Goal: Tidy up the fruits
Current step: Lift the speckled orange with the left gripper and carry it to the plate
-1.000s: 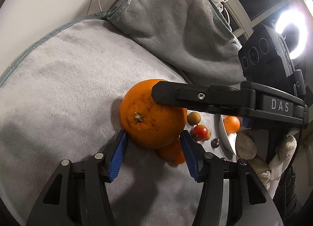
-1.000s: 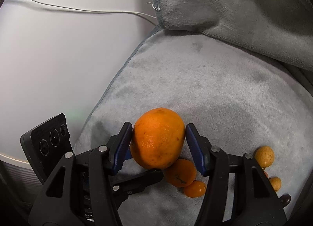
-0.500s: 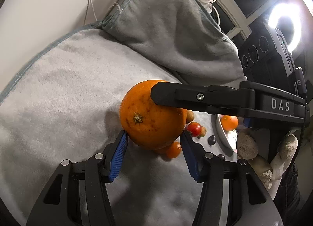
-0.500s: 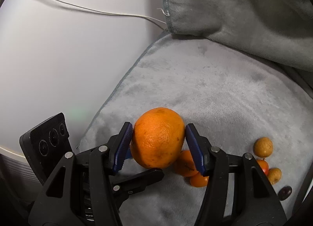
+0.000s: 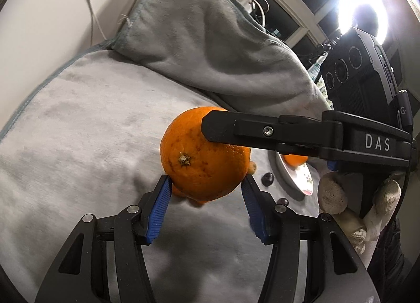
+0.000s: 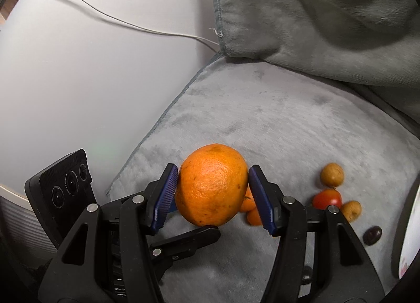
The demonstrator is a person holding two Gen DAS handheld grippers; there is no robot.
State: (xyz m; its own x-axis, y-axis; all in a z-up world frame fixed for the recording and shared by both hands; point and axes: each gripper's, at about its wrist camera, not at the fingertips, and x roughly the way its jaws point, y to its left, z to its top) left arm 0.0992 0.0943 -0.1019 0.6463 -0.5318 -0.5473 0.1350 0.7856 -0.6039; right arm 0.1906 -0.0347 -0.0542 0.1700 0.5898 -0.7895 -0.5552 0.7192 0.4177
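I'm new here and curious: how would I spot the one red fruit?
Look at the grey blanket, right of the big orange that the right gripper holds. The red tomato lies between two tan fruits; it is the only red, shiny one.

The black plastic left gripper [image 5: 207, 208] and the matching right gripper [image 6: 214, 199] carry ribbed blue pads and silver screws; white "DAS" lettering marks one. A white knit-gloved hand [image 5: 354, 211] shows.

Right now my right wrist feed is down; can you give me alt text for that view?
The right gripper clamps a large orange between its blue pads above a grey blanket. On the blanket to the right lie two brown fruits, a red tomato and a dark berry; two small oranges peek from behind the large one.
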